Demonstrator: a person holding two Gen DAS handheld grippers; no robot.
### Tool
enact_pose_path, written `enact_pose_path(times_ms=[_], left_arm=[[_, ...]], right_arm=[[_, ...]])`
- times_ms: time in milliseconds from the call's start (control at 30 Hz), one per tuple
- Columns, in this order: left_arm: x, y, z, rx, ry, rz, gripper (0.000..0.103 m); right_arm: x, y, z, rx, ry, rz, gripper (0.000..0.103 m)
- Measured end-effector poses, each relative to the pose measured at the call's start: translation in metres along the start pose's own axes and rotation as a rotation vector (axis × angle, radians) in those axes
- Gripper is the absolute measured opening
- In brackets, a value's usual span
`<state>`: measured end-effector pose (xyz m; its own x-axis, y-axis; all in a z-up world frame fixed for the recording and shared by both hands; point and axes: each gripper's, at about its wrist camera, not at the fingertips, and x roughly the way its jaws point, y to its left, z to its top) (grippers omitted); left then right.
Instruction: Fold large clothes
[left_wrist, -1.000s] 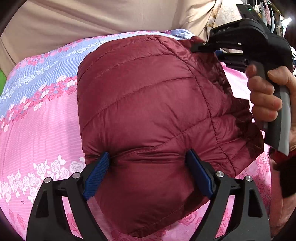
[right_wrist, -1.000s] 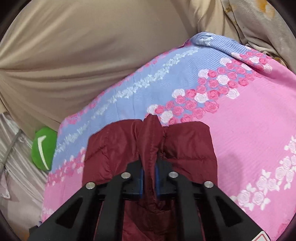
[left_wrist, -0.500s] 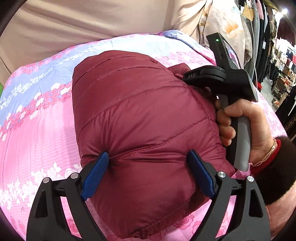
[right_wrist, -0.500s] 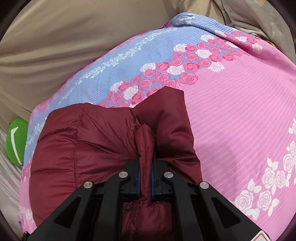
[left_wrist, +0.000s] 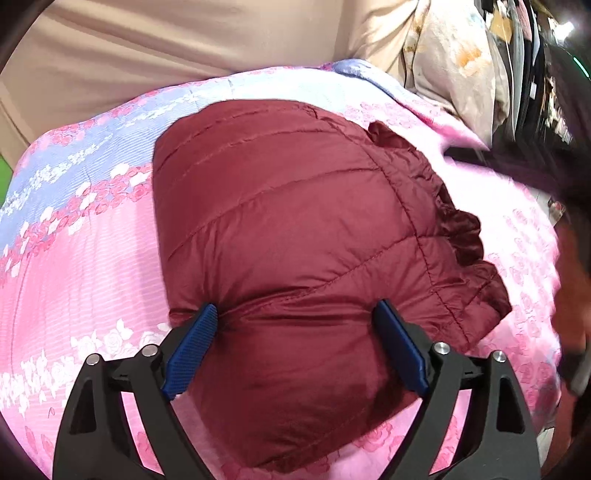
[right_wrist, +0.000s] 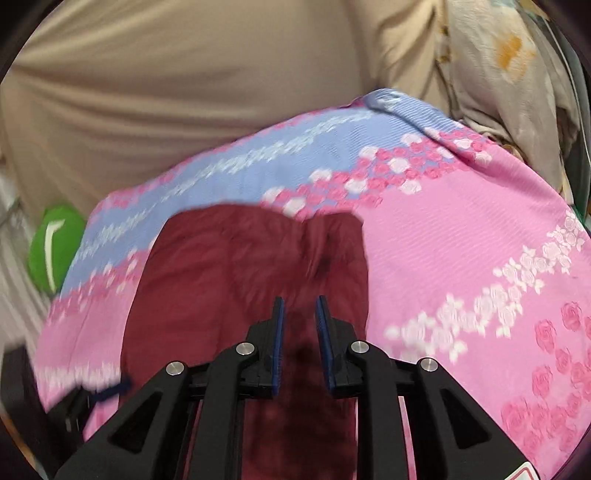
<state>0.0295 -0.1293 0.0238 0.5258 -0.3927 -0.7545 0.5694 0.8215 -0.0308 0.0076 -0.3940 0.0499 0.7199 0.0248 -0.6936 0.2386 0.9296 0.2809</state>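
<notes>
Surface: pink bedsheet printed with roses and a blue band, spread over a bed; beige cloth hangs behind it.
Left gripper: nearest the lens in the left wrist view, jaws spread wide, blue pads pressing into the near bulge of the jacket from both sides.
Jacket: maroon quilted puffer, folded into a rounded bundle, lying on the sheet; a ruffled edge runs along its right side.
Right gripper: jaws have just been opening, now slightly parted above the jacket; no fabric pinched between them. The view is motion-blurred.
Far left, right wrist view: green object beside the bed.
Far right: floral cloth hanging.
</notes>
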Motion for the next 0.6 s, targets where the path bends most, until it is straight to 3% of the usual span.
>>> enact_pose_path(times_ms=[133,267,433,567,600], left_arm=[[-0.01,0.011,-0.007,-0.023,0.01,-0.029,0.083],[-0.001,0.019,-0.015,-0.025,0.041,-0.02,0.086],[0.011,0.014,-0.018,0.009,0.042,0.041,0.09],[0.007,0.02,-0.014,-0.022,0.058,0.027,0.09],[0.003,0.022,-0.013,-0.04,0.055,0.015,0.088]], right_arm=[[-0.008,0.002,-0.047,-0.037,0.088,0.026,0.004],[0.017,-0.011,-0.082,0.005,0.177,0.021,0.0],[0.032,-0.021,-0.087,0.052,0.185,0.057,0.0],[0.019,-0.014,-0.078,0.057,0.193,0.021,0.0],[0.008,-0.011,-0.07,0.061,0.157,0.032,0.006]])
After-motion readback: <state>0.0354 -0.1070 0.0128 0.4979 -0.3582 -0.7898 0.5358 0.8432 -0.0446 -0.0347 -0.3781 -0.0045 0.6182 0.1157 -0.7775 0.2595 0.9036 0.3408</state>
